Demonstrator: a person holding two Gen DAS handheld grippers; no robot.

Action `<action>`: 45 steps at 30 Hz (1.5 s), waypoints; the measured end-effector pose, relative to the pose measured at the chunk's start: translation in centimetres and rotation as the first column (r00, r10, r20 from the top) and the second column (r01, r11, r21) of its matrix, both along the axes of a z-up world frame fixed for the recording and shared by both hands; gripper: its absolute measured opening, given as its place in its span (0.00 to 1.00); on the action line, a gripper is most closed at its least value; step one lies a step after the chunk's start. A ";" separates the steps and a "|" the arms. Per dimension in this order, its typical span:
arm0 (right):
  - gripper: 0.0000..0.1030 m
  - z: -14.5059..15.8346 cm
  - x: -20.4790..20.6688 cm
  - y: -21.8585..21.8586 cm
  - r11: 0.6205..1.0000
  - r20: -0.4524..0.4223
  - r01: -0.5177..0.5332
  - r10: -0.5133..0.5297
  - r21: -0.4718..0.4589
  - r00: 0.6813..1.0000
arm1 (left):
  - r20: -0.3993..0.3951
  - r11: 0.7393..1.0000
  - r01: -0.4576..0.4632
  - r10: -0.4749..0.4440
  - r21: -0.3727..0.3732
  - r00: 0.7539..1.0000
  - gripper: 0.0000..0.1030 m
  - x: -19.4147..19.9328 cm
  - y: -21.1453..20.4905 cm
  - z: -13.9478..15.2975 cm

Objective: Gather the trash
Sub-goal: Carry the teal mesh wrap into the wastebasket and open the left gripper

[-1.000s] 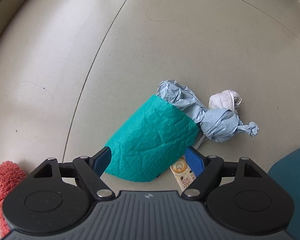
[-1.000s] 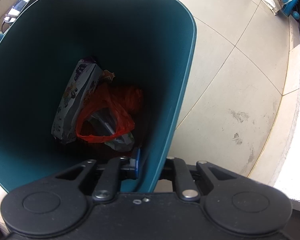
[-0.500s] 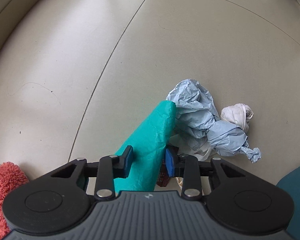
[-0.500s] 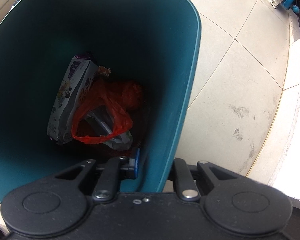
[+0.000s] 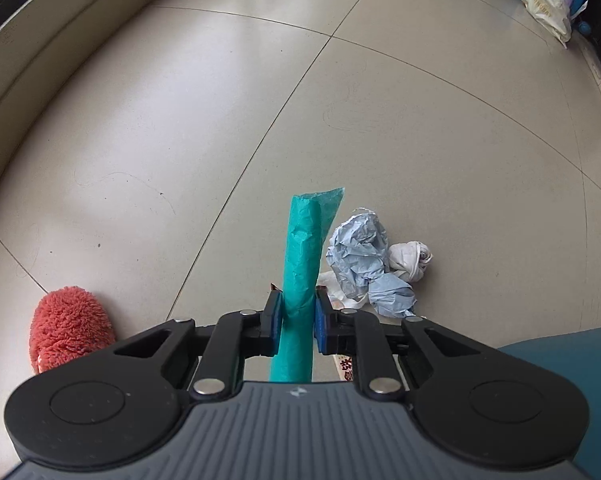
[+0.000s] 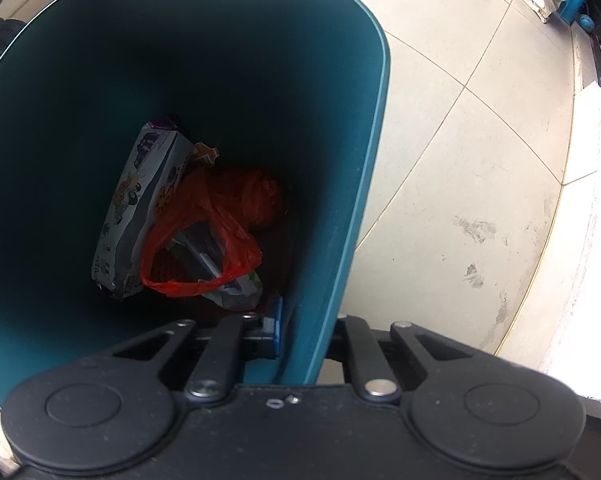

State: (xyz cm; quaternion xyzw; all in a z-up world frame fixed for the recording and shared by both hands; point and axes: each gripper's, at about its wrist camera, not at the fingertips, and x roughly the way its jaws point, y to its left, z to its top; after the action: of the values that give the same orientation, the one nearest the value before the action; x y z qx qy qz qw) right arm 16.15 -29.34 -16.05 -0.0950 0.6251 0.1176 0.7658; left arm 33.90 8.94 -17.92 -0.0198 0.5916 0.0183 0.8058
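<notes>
Trash in hand: the left gripper has just been closing and now pinches a teal sheet, squeezed into a narrow upright fold between its pads. Bare tiled floor stretches open ahead. Crumpled blue paper and a white wad lie just right; a red fuzzy slipper sits left. The right gripper clamps the teal bin's rim, with a red bag and a printed packet inside.

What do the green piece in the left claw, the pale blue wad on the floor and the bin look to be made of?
Green piece: probably embossed paper or thin foam sheet, matte, dimpled texture, creased where pinched. Pale blue wad: likely crumpled paper, matte, with sharp wrinkles. Bin: apparently moulded teal plastic, smooth with a slight sheen, thin even rim.
</notes>
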 end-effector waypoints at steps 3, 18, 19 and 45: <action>0.11 -0.1 -0.3 0.5 1.000 0.016 -0.014 0.015 -0.026 1.000 | 0.030 0.999 0.032 -0.030 -0.042 0.999 0.15 -2.0 -1.9 3.7; 0.07 1.9 -1.7 -1.1 0.999 0.076 0.020 -0.023 0.032 0.997 | 0.128 0.901 0.421 -0.407 -0.107 0.904 0.16 -11.9 -20.5 14.5; 0.07 2.1 -1.8 -1.2 0.999 0.082 0.020 -0.023 0.035 0.996 | 0.120 0.893 0.438 -0.426 -0.104 0.897 0.16 -12.4 -21.6 13.9; 0.10 4.4 -3.8 -3.0 0.996 0.131 -0.005 -0.006 0.088 0.991 | 0.007 0.874 0.485 -0.485 -0.041 0.875 0.73 -13.5 -28.4 6.5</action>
State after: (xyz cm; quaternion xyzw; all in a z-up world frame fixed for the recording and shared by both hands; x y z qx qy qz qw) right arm 12.37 -32.33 -11.66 -0.0684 0.5675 0.1384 0.8088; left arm 20.38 -19.44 -11.44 0.1121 0.5795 -0.1963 0.7830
